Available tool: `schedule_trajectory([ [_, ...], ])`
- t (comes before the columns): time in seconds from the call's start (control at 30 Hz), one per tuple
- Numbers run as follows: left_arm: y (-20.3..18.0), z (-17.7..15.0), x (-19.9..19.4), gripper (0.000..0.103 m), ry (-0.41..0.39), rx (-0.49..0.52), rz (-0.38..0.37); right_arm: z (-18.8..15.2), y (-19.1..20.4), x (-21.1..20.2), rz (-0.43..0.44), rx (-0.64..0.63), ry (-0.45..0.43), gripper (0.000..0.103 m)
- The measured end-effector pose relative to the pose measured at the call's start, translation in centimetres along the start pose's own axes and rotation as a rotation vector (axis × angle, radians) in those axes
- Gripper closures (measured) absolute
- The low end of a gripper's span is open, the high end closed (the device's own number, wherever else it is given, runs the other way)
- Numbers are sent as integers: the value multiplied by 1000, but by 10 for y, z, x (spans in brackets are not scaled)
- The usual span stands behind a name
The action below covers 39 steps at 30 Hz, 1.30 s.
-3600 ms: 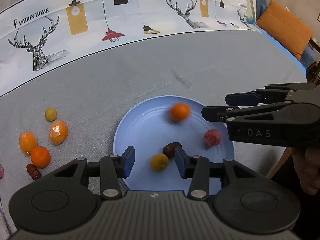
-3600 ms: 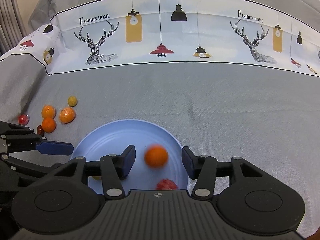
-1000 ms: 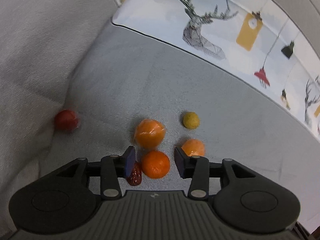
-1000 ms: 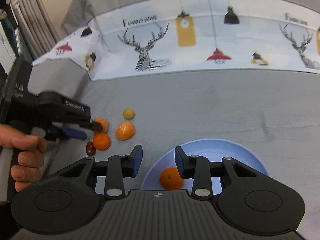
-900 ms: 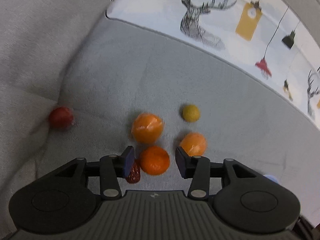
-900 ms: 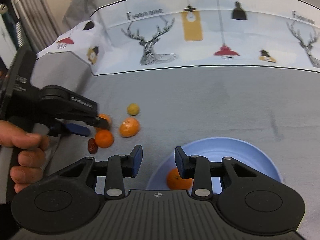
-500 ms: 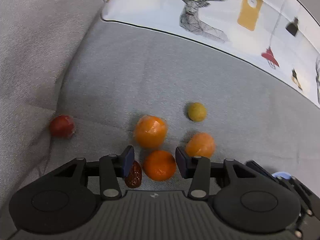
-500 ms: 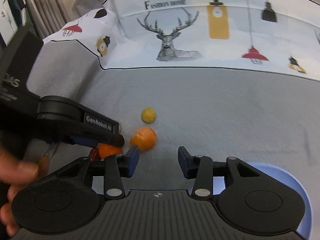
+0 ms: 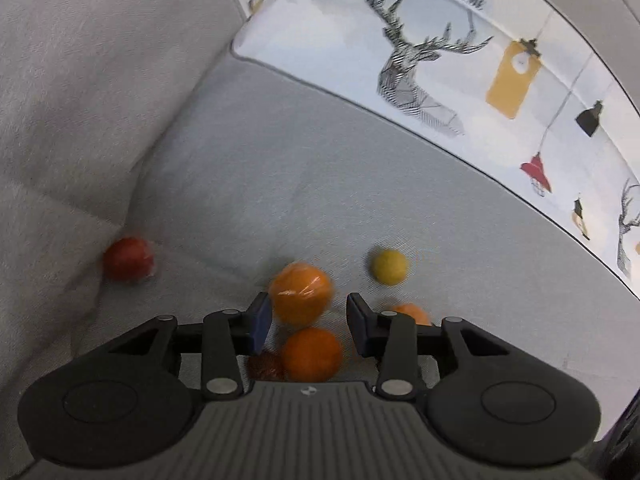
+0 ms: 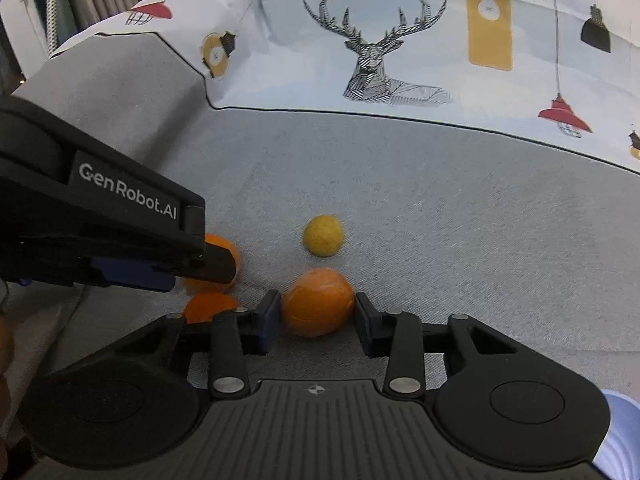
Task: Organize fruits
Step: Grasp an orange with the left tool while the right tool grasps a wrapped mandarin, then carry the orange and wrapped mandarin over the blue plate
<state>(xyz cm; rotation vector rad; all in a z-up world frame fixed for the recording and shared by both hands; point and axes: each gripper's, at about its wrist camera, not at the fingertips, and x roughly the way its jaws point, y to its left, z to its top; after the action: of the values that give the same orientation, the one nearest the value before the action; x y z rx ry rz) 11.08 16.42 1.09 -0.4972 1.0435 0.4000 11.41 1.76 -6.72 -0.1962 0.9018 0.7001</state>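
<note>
Between right hand-held gripper [image 10: 315,317] fingers: wrapped orange [image 10: 318,301].

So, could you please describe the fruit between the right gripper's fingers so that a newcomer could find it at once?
Start at the white deer-print cloth along the back of the grey fabric surface, then come forward past the small round yellow fruit. Directly in front of it, the shiny wrapped orange fruit sits between the open fingers of the right gripper. Its glossy wrapper and right-hand position separate it from the oranges under the left gripper.
</note>
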Motion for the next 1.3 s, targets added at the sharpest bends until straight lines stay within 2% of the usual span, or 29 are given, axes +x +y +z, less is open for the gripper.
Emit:
schedule_trajectory([
  [0.2, -5, -1, 4, 57, 15, 32, 18, 7, -19, -8, -116, 65, -5, 62],
  [0.27, -9, -1, 1, 58, -19, 51, 37, 7, -25, -9, -147, 96, -10, 62],
  [0.33, -17, -3, -5, 58, -59, 117, 56, 7, -30, -14, -155, 122, -22, 62],
  [0.4, -23, -6, 0, 58, -33, 147, 58, 9, -31, -17, -165, 124, -39, 62],
  [0.47, -27, -11, 5, 58, -6, 168, 91, 12, -31, -21, -175, 126, -55, 62],
  [0.6, -37, -17, 8, 57, 5, 239, 97, 16, -34, -24, -199, 136, -76, 62],
  [0.87, -30, -20, 24, 57, 84, 207, 100, 15, -43, -35, -230, 170, -106, 62],
  [0.93, -30, -22, 25, 64, 84, 211, 107, 16, -43, -45, -212, 177, -120, 62],
  [1.17, -30, -25, 6, 64, 19, 199, 51, 24, -53, -109, -167, 183, -165, 62],
  [1.3, -32, -29, -10, 64, -29, 199, 0, 3, -61, -154, -169, 148, -195, 62],
])
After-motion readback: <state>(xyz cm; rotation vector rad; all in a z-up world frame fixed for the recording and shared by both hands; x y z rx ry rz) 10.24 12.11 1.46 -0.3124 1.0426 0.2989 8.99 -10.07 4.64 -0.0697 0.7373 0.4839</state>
